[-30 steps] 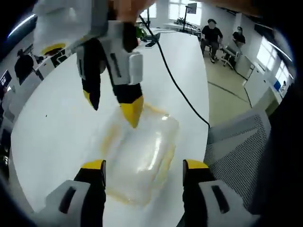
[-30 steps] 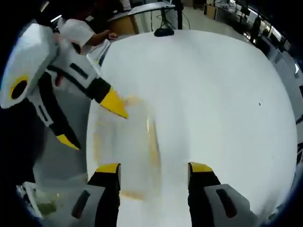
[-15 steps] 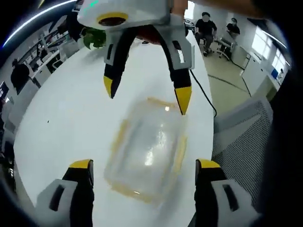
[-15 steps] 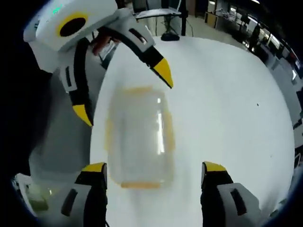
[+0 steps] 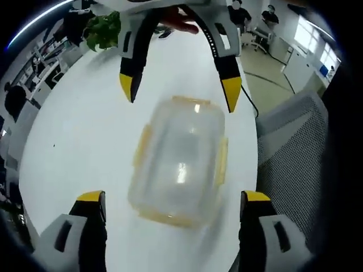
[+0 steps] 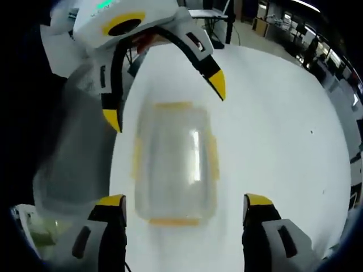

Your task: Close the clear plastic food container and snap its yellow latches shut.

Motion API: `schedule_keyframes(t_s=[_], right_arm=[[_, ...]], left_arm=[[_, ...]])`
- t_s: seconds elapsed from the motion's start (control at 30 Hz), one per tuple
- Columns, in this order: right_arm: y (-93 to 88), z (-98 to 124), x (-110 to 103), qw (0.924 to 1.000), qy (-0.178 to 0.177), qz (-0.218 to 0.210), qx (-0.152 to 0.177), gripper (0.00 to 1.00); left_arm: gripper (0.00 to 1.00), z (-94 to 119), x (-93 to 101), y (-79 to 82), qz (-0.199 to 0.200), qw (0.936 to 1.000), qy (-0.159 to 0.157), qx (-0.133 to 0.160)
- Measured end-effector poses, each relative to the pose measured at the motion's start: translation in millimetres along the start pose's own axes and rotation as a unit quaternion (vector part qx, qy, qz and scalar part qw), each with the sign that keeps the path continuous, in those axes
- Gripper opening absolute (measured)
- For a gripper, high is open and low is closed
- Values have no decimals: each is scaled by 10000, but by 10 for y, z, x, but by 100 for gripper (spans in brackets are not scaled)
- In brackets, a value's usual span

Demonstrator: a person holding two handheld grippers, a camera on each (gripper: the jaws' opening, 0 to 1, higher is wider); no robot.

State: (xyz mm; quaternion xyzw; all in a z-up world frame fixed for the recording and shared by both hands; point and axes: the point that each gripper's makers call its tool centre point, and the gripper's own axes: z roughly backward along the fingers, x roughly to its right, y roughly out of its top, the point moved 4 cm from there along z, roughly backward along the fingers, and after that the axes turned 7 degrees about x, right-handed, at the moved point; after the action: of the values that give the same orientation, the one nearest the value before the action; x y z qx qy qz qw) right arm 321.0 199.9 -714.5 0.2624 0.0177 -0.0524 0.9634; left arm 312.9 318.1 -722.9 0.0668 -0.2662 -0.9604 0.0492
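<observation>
A clear plastic food container (image 5: 178, 161) with yellow latches lies on the white table (image 5: 74, 130), lid on top. In the left gripper view my left gripper (image 5: 173, 201) is open, its yellow tips either side of the container's near end. The right gripper (image 5: 178, 93) comes in from the far side, open, its tips above the container's far end. In the right gripper view the container (image 6: 176, 161) lies between my open right gripper (image 6: 184, 204) and the open left gripper (image 6: 164, 102) opposite. Neither gripper touches it.
A grey mesh chair (image 5: 292, 150) stands right beside the table edge. A black cable (image 5: 247, 102) runs over the table's far part, near a green plant (image 5: 102, 31). People sit in the background. The table stretches wide to the right in the right gripper view.
Both grippers have drawn back and spread wider; the right one has turned from a side-on pose to face the container squarely. The container lies where it was.
</observation>
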Motion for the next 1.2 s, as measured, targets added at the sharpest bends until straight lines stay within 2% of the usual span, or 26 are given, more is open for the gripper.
schedule_keyframes(t_s=[0.1, 0.17, 0.23, 0.3, 0.37, 0.53, 0.63, 0.7, 1.2], right_arm=[[-17, -3, -13, 10000, -21, 50, -31, 88], [-19, -16, 12, 9997, -131, 227, -24, 91], [-21, -31, -22, 9997, -46, 238, -3, 91], [-24, -45, -57, 9998, 5, 187, -14, 91], [-25, -77, -69, 9997, -52, 251, -21, 91], [-114, -144, -82, 9989, -189, 386, -193, 90], [-114, -155, -76, 9989, -291, 353, -128, 90], [-115, -170, -84, 9989, -309, 346, -95, 89], [-269, -362, -167, 9966, -407, 545, -458, 86]], left_arm=[[99, -1, -4, 22, -11, 10000, -33, -5], [99, -9, -4, 54, -36, 10000, -46, -19], [99, -29, 3, 90, -170, 9998, -59, 10], [99, -71, 30, 91, -402, 9990, -178, -114], [99, -113, 39, 42, -631, 9970, -223, -379], [99, -218, 65, 6, -685, 9957, -289, -553], [99, -238, 13, 2, -742, 9954, -193, -576], [98, -243, 7, -9, -718, 9955, -216, -587], [93, -370, 27, -122, -868, 9918, -379, -854]])
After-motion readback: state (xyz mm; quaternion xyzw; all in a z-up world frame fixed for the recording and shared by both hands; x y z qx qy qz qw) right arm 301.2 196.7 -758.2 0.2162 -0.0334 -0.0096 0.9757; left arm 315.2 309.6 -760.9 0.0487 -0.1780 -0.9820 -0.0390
